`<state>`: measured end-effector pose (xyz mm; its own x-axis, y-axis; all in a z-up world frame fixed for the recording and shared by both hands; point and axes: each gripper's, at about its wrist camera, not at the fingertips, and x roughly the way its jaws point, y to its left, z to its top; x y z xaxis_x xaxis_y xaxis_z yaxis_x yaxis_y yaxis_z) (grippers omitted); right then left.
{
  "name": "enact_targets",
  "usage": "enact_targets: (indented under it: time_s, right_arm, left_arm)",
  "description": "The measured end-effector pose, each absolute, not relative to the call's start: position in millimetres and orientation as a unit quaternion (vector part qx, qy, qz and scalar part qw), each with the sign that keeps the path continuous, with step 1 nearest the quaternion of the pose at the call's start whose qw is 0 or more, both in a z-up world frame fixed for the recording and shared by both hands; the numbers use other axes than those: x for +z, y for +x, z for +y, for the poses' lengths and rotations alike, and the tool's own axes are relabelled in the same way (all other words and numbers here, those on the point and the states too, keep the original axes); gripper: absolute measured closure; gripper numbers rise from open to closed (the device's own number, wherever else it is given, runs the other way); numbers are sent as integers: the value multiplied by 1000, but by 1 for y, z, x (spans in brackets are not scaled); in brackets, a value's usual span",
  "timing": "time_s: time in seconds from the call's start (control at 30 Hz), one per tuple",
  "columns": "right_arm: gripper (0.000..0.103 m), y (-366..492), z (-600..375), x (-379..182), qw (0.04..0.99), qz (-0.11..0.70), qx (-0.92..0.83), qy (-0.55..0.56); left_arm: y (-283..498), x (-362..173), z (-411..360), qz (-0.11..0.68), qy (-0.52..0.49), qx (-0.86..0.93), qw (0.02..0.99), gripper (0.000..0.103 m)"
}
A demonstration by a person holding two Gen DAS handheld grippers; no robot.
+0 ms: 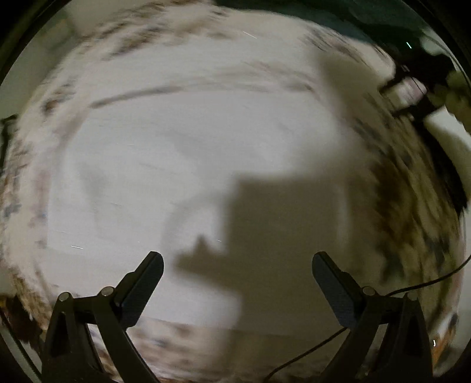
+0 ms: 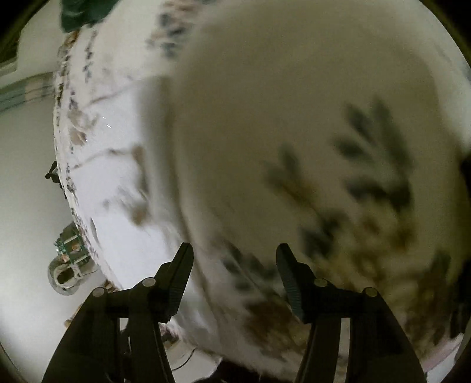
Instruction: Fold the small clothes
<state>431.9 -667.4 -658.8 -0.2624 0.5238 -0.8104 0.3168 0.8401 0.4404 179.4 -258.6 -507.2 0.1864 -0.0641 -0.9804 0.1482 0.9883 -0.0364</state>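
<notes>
Both views motion-blurred. Left gripper [image 1: 238, 265] released, empty above the white cloth [image 1: 206, 132]. Right gripper [image 2: 234, 259] jaws apart, empty. Dark green garment [image 2: 82, 14] lies far left. Judged between folds; next: reach and grasp it.

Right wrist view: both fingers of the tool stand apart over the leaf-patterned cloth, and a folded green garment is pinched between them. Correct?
Not quite. In the right wrist view the right tool stands open over the leaf-patterned cloth, but nothing is pinched between its fingers. The only green fabric lies far off at the top left edge.
</notes>
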Motion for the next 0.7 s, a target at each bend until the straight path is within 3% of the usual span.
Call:
enact_targets:
  time_s: [0.1,0.17,0.2,0.27,0.33,0.4,0.53,0.57,0.6,0.63,0.7]
  right_arm:
    - [42,425,-693,-669,576,764,80,279]
    - [42,438,-695,-674,594,731,109,318]
    - [42,446,-691,-675,601,714,125,336]
    - [42,468,-679,-680,605,685,155,375]
    - [42,489,-661,-685,603,670,180,394]
    - [42,511,-638,-693,598,667,193,401]
    - [43,537,-595,-721,572,689,179,407]
    - [56,538,-590,-721,580,683,175,409]
    - [80,539,-586,-717,590,681,172,397]
    - [92,539,-582,-710,609,680,162,376]
    - [94,545,-578,-684,668,655,137,327]
  left_arm:
    - [164,-542,-305,656,42,-108,746,3]
    - [156,-564,-329,664,58,-114,736,30]
    - [154,-571,-336,667,72,-108,734,48]
    - [151,-579,-345,655,107,-88,743,57]
    - [150,-578,-342,642,108,-74,756,87]
    - [150,-575,-335,635,104,-71,762,93]
    - [143,-566,-328,619,103,-84,774,95]
    - [141,-564,-328,616,102,-87,777,95]
    - [139,-563,-331,614,102,-88,777,95]
    - [137,-561,-335,613,103,-90,778,95]
    - [135,-559,-336,610,99,-94,781,95]
